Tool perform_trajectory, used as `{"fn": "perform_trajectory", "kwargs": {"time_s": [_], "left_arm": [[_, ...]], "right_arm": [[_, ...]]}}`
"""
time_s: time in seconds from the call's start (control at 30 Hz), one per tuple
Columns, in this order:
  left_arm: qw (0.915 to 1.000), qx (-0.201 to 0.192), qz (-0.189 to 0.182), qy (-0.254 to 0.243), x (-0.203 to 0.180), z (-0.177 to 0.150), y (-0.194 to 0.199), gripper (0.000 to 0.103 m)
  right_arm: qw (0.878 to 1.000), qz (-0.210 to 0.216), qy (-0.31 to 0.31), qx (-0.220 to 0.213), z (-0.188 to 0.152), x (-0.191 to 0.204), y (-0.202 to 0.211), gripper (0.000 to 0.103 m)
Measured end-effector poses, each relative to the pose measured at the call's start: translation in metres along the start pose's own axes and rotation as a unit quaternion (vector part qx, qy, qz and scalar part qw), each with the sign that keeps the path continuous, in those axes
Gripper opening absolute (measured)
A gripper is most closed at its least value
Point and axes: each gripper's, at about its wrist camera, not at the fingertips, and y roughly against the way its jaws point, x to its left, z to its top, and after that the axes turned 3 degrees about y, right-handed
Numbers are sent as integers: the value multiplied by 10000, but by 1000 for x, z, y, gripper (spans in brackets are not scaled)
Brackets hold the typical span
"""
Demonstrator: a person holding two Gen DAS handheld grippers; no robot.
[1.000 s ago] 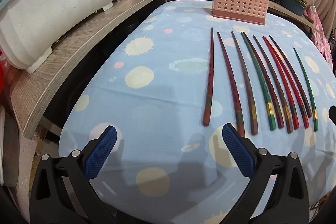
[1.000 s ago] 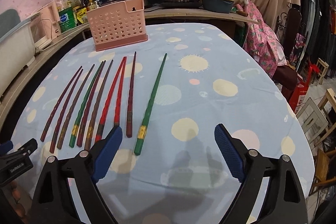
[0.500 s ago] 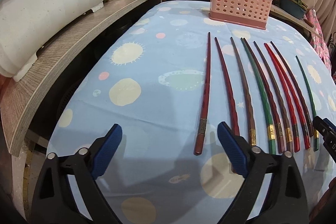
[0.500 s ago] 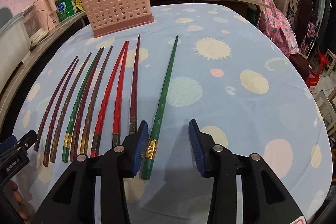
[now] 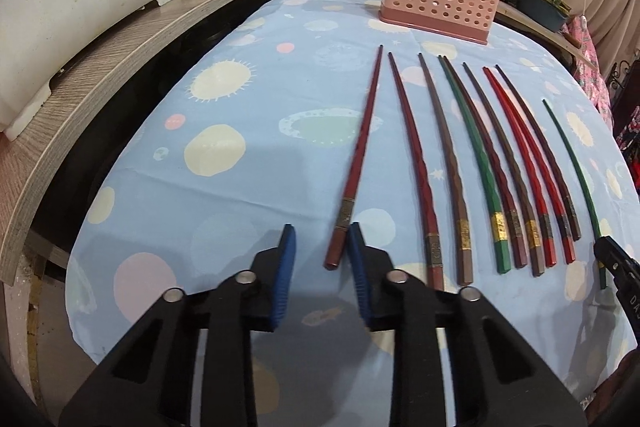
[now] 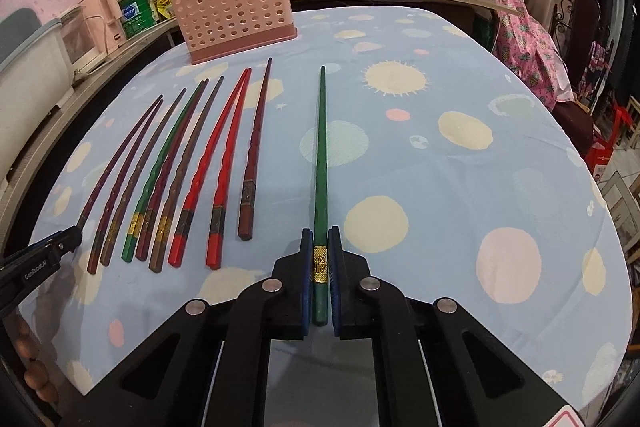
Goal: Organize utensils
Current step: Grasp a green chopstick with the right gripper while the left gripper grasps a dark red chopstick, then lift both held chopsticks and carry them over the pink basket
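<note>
The likeliest slip here is the dark red chopstick [image 5: 362,155] skidding or pivoting on the tablecloth [image 5: 248,211] instead of being caught, because the left gripper [image 5: 320,267] is closing off-centre: its jaws have just been narrowing, the right pad [image 5: 358,267] is sitting against the stick's near end, and the left pad is standing apart, so nothing is being pinched yet. That stick is lying leftmost in the row, tip pointing far toward the pink holder [image 5: 438,3]. The right gripper [image 6: 320,267] has just been closing too and is now pinching the green chopstick [image 6: 320,163] at its gold band near the butt. Gripped so close to one end, the long shaft could be drooping or swinging on lifting, and could be missing the holder's opening.
</note>
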Motion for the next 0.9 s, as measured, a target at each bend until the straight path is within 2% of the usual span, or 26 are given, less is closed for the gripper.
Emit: {"fn": "perform_trajectory", "kwargs": {"time_s": [0.07,0.17,0.47,0.7,0.9], "left_arm": [[10000,24,-51,-25,-1,0,1,11],[9999,70,-151,31,1,0,4,10],[9993,-185,-277,166,11,2,46,8],[9974,-556,-425,161,12,27,85,7],[9944,-890,-548,124,9,62,111,7]], "right_arm": [[10000,12,13,-1,-3,-1,3,7],[10000,30,-6,-35,-5,-4,10,7],[9989,42,-20,-456,7,-12,55,7],[9944,118,-179,-1034,39,-24,95,7],[9898,346,-313,-1347,79,-31,109,7]]}}
